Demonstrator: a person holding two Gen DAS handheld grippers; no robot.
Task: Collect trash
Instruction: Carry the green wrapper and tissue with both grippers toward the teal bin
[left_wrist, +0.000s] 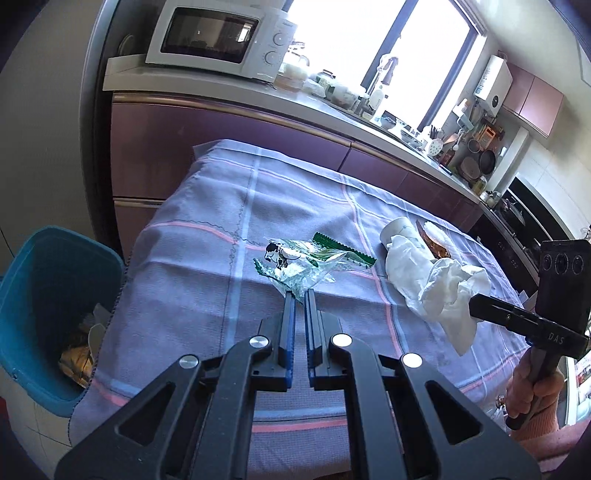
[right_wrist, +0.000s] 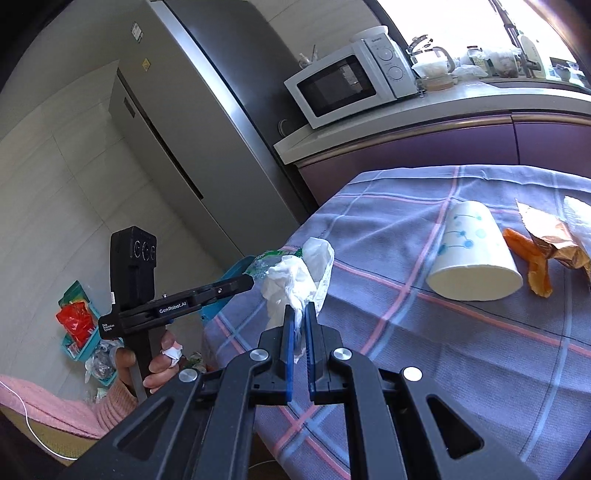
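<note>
The desk (left_wrist: 207, 206), under a purple checked cloth, filled the middle of both views. A blue bin (left_wrist: 40, 295) stood at its 9 o'clock edge in the left wrist view, scraps inside. A white paper cup (right_wrist: 476, 254) lay on its side at 2 o'clock in the right wrist view, with an orange-brown wrapper (right_wrist: 543, 251) just beside it at 3 o'clock. The right claw (right_wrist: 299, 314) was pinched shut on a crumpled white tissue (right_wrist: 291, 280), lifted off the cloth. The left claw (left_wrist: 300, 295) was closed too, its tips gripping the near edge of a clear green-printed wrapper (left_wrist: 295, 262), which spread toward 12 o'clock from them
</note>
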